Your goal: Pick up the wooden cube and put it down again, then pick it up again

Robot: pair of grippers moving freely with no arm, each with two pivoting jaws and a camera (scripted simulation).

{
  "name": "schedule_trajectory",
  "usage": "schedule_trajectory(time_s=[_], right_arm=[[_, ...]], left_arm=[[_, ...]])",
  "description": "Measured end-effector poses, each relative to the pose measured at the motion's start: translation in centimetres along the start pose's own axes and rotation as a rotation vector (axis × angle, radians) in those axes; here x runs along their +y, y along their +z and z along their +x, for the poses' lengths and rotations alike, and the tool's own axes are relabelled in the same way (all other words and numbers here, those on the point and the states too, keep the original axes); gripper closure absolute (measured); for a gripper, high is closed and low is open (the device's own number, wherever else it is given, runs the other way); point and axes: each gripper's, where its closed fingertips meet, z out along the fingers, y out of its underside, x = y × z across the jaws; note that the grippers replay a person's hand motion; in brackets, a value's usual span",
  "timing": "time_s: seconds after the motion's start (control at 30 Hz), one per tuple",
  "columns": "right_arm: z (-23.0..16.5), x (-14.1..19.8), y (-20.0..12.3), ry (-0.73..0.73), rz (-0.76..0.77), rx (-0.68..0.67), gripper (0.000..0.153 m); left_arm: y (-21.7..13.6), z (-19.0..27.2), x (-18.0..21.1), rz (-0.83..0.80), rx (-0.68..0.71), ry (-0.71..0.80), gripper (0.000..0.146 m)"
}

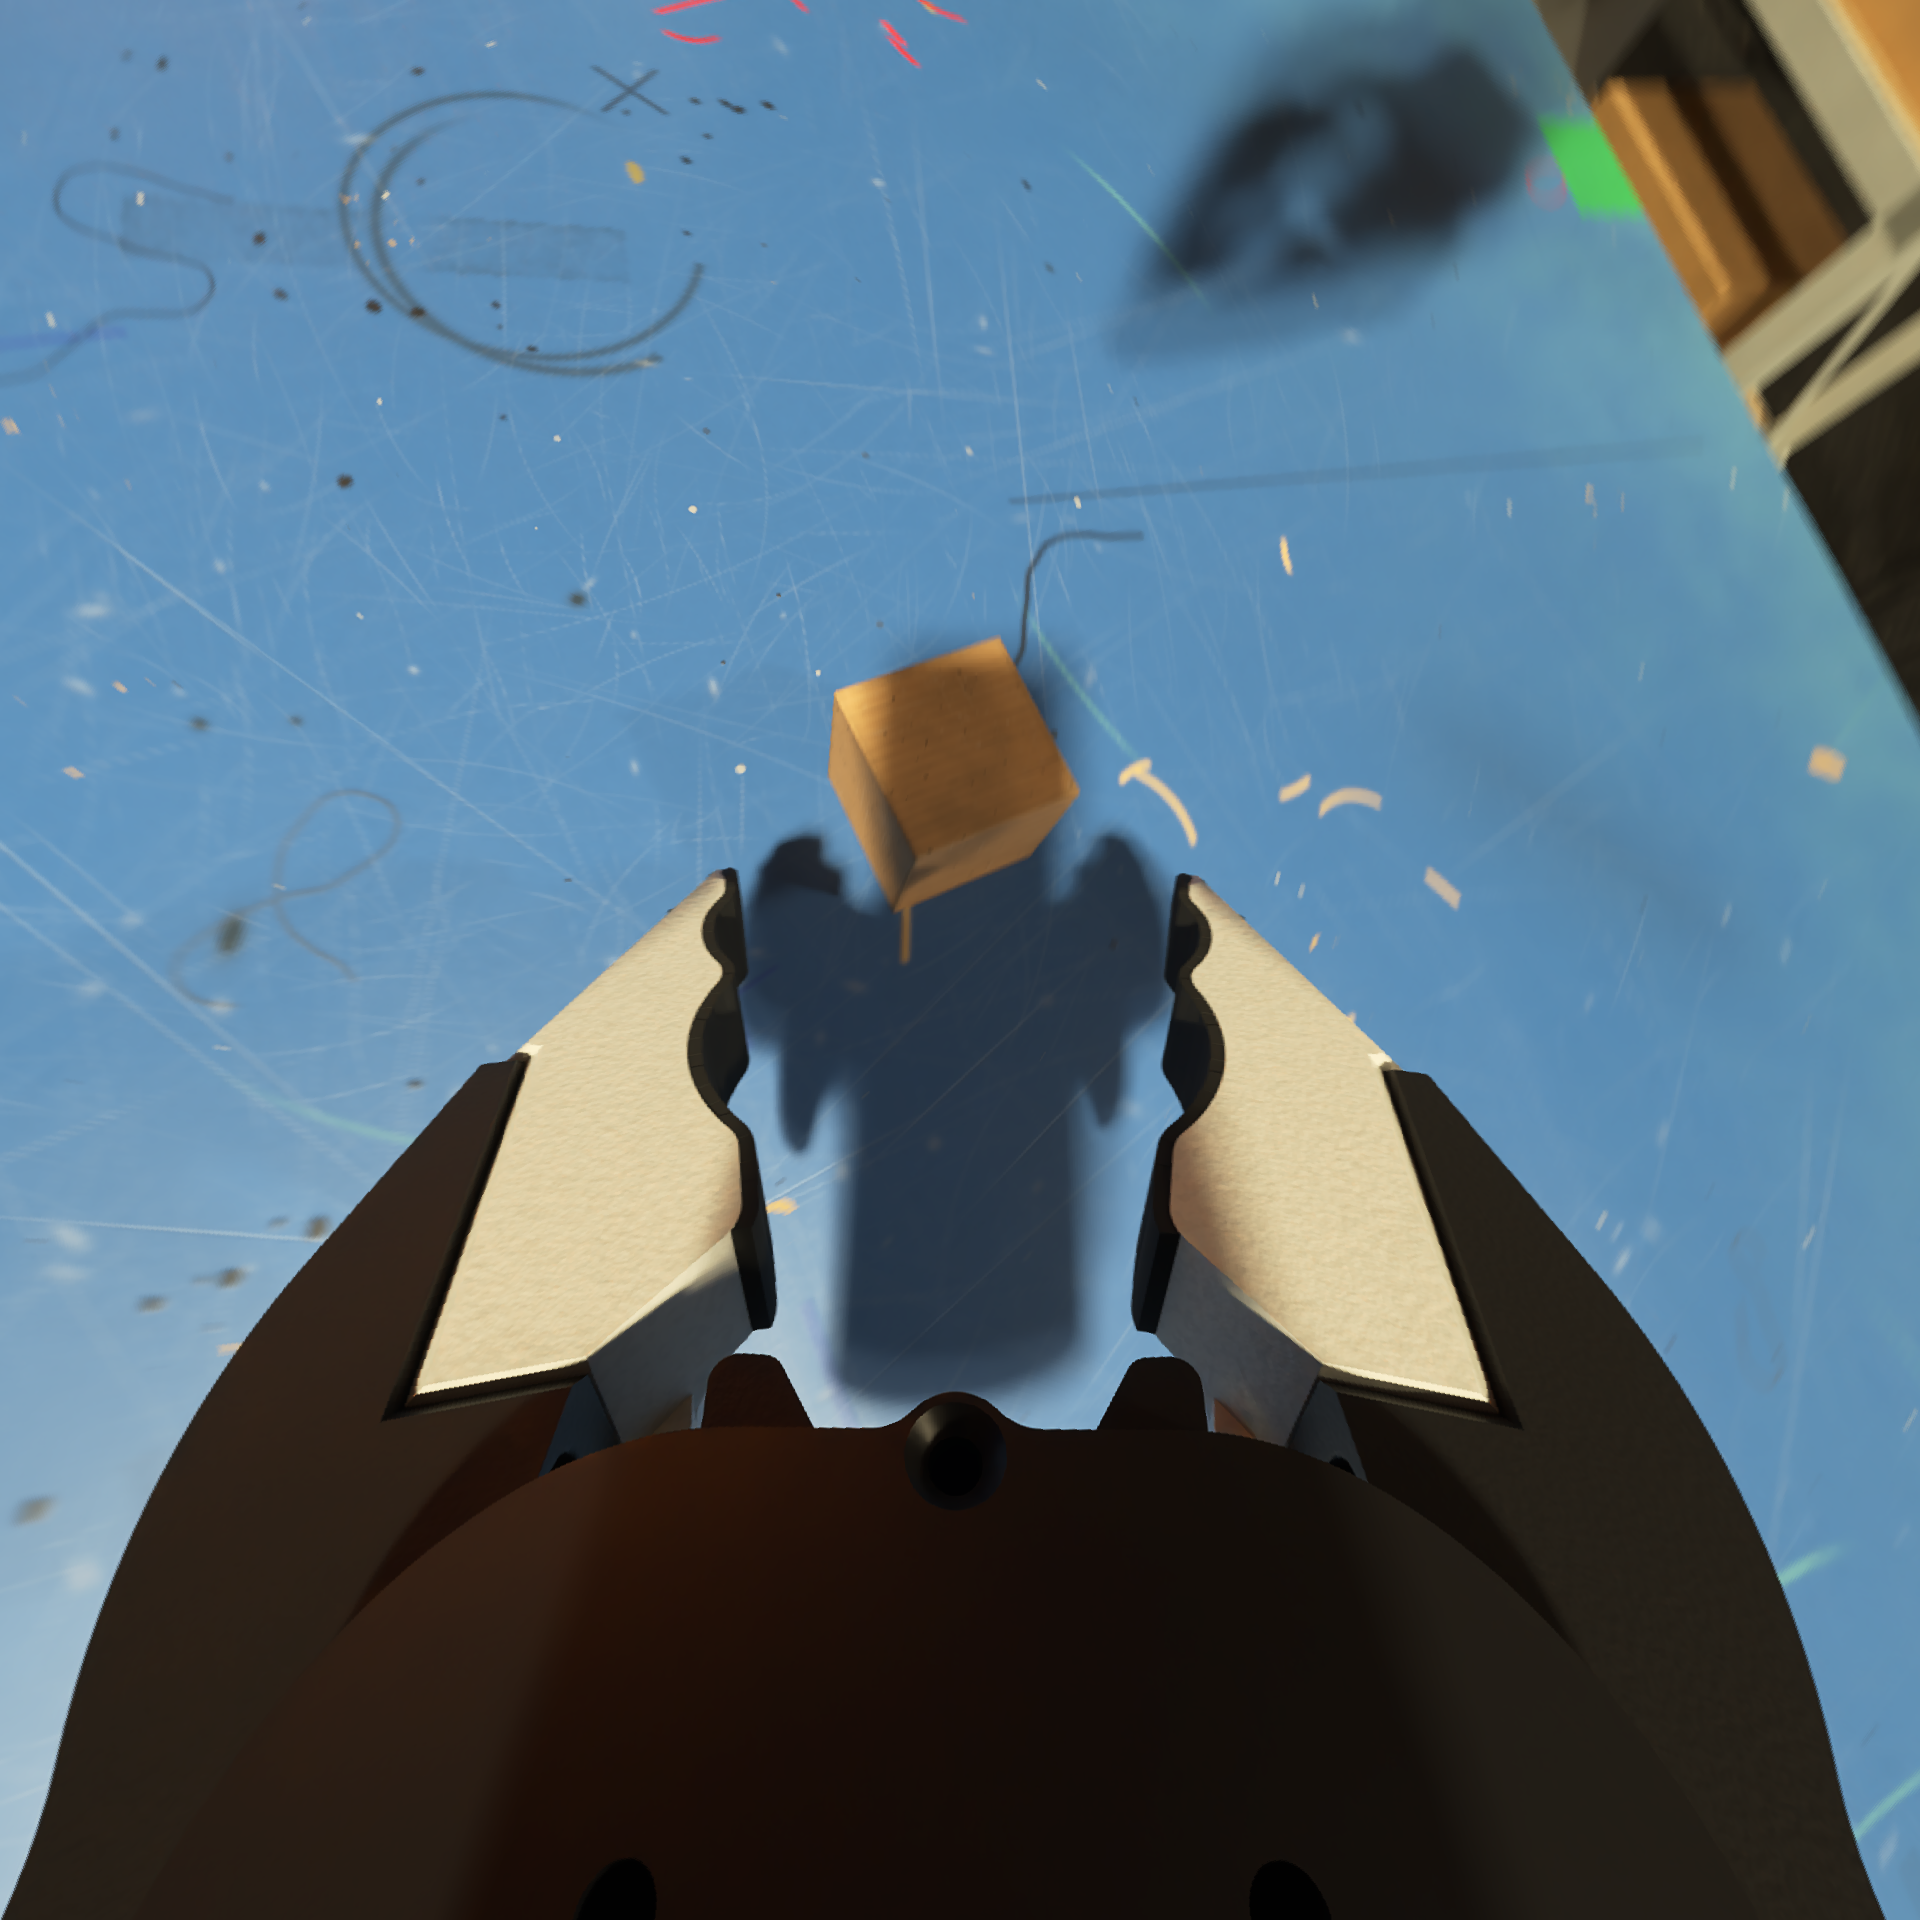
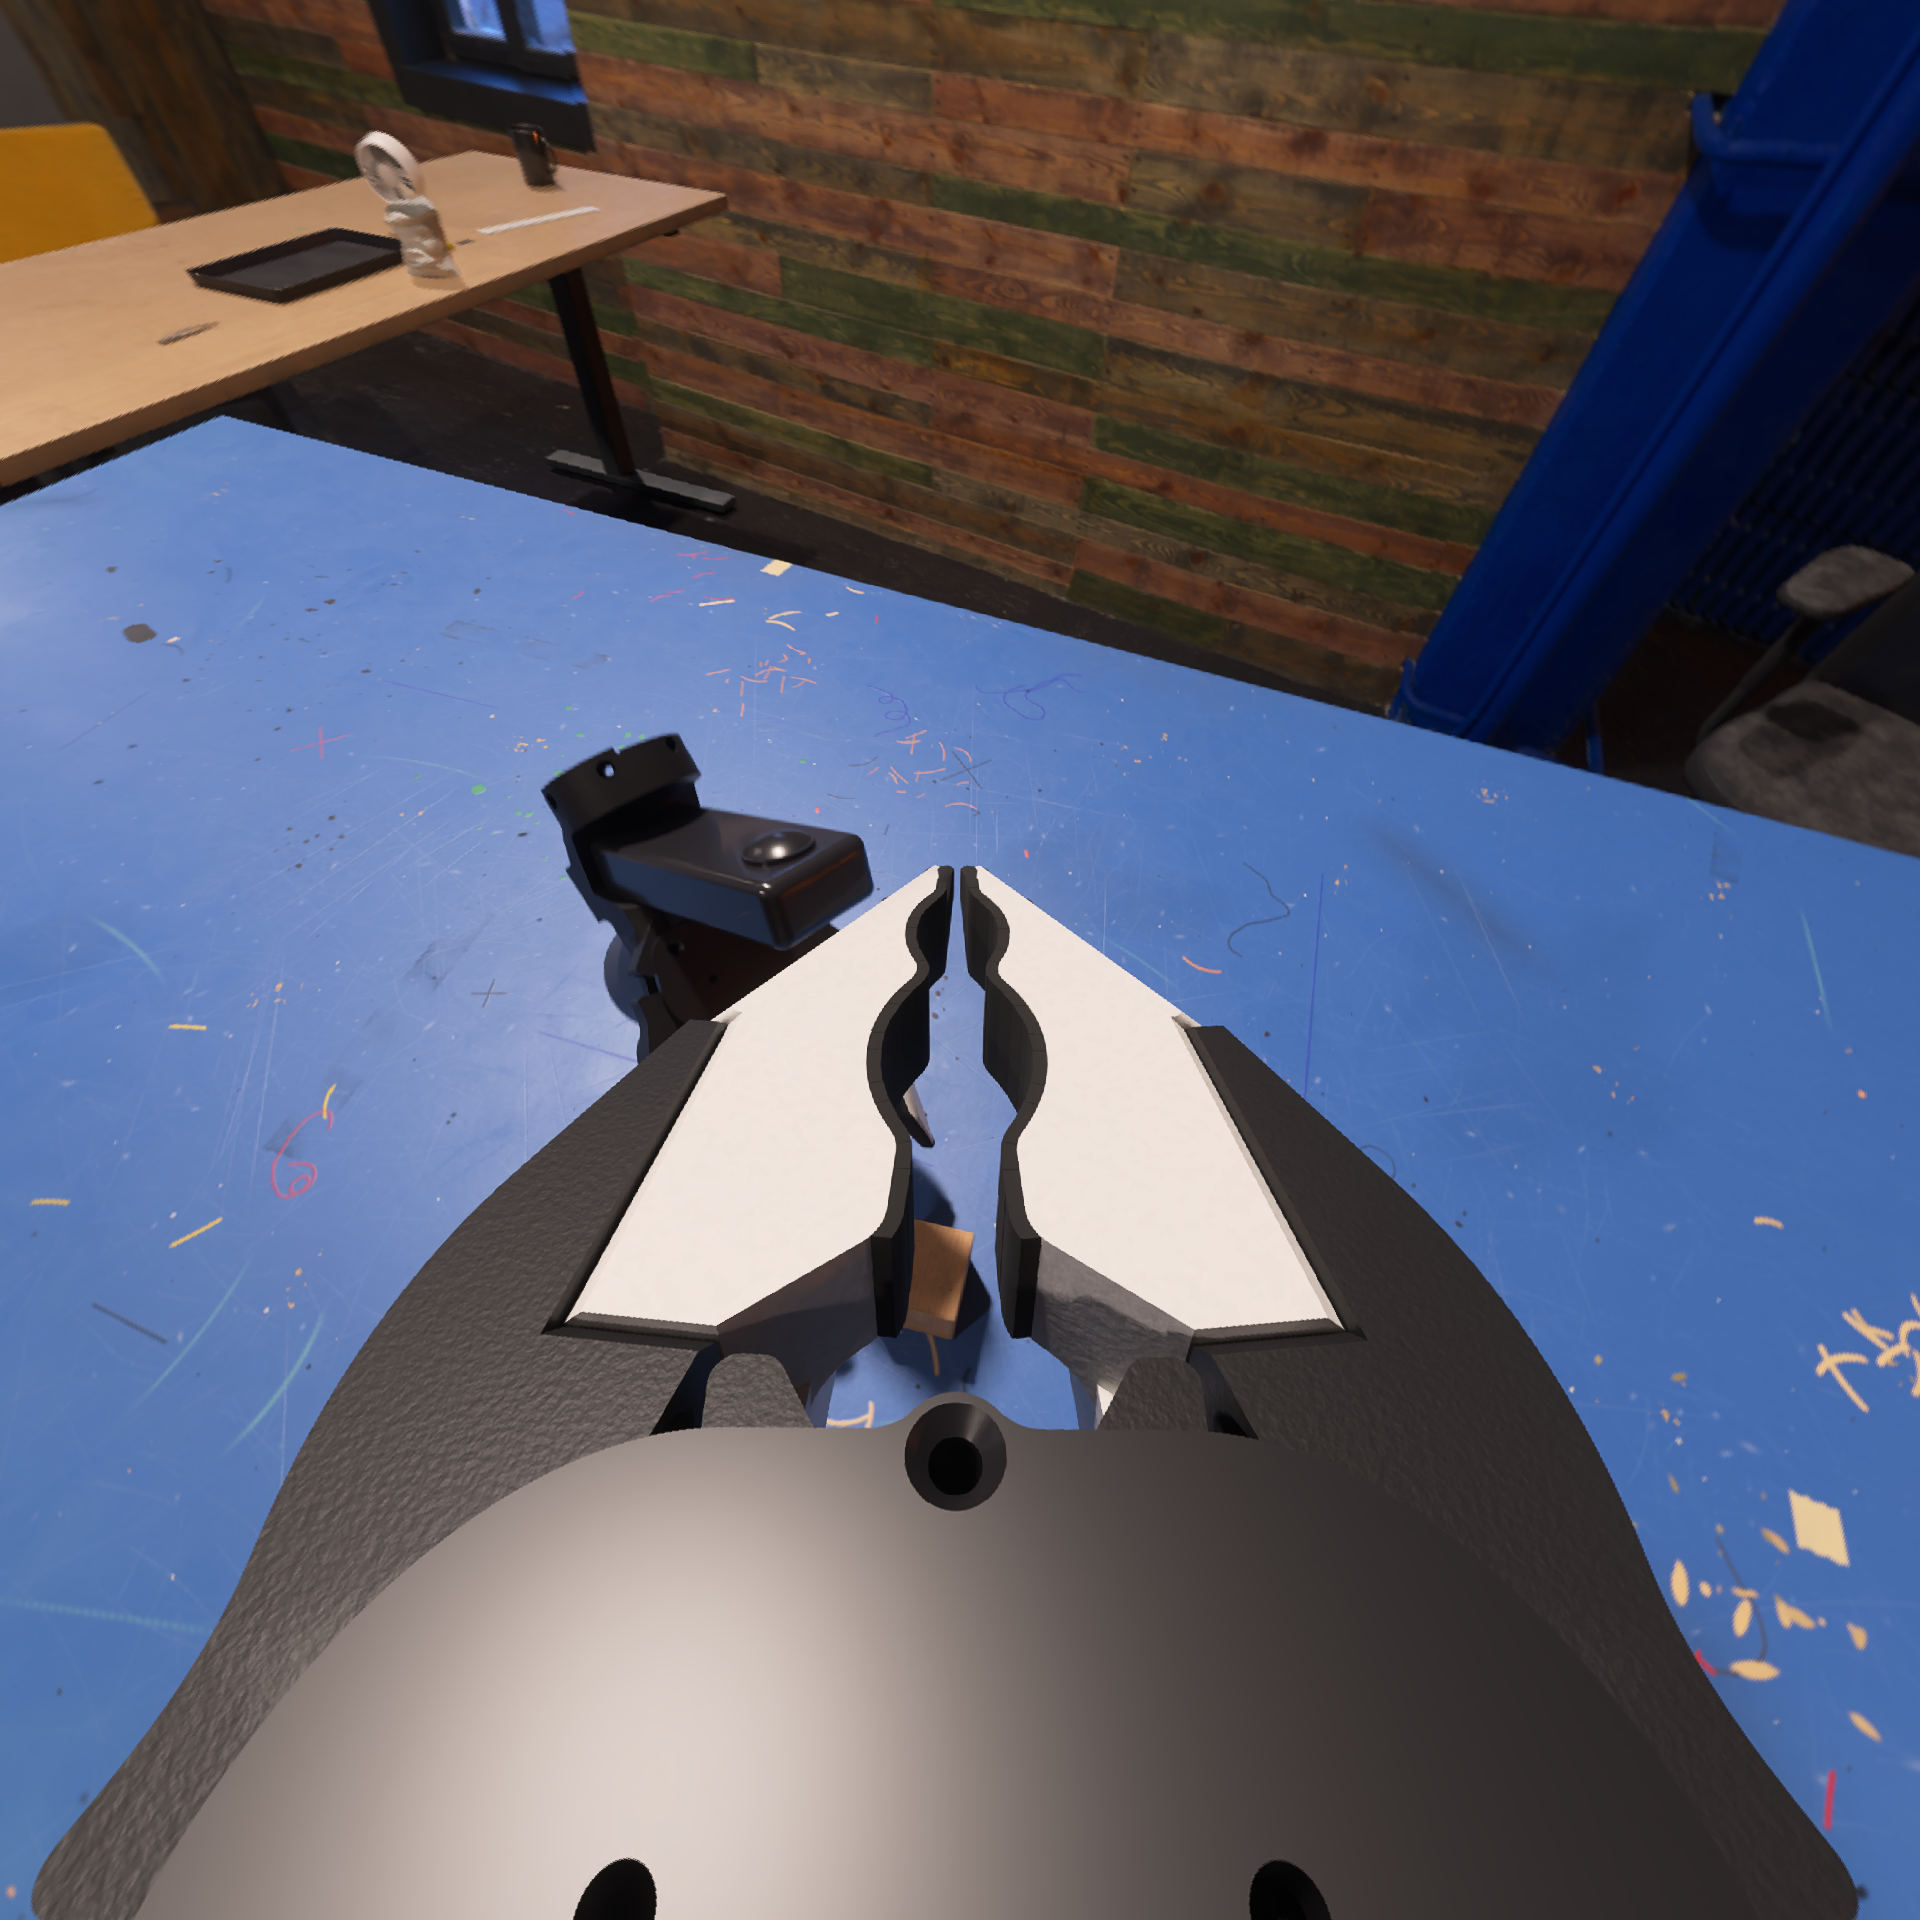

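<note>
The wooden cube [image 1: 951, 769] rests on the scratched blue table [image 1: 416, 623], turned corner-on to me. My left gripper [image 1: 956, 881] is open and empty, pointing down at the table, and the cube lies just beyond its white fingertips [image 1: 717, 914], touching neither. My right gripper [image 2: 956, 873] is shut with nothing between its fingers and hovers higher over the table [image 2: 1455, 1039]. Through the gap at its finger bases I see part of the cube [image 2: 940, 1283] below. The black left gripper [image 2: 717, 873] shows beyond it to the left.
The table's edge runs down the right of the left wrist view, with a frame holding wooden boxes [image 1: 1704, 208] past it. In the right wrist view a wooden desk [image 2: 125, 332] with a black tray [image 2: 296, 265], a plank wall, a blue column [image 2: 1683, 416] and a grey chair [image 2: 1808, 727] stand beyond the far edge.
</note>
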Motion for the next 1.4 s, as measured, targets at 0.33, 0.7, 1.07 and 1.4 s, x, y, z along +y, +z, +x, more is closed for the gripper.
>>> schedule_trajectory(time_s=[0.33,0.7,1.07,1.4], right_arm=[[2.3,-2.4,-3.4,-0.100,0.082,-0.145,0.151],[7.8,-1.6,-4.7,-0.032,0.112,-0.290,0.151],[9.2,-0.1,-1.8,-0.084,0.045,-0.312,0.151],[17.9,8.8,3.7,-0.110,-0.162,-0.084,0.151]], left_arm=[[4.2,0.2,0.4,-0.099,-0.284,-0.122,0.095],[2.2,0.1,0.1,0.117,-0.301,-0.208,0.099],[3.6,-0.4,-1.2,0.031,-0.218,-0.320,0.072],[5.0,-0.3,0.9,-0.152,-0.407,-0.284,0.098]])
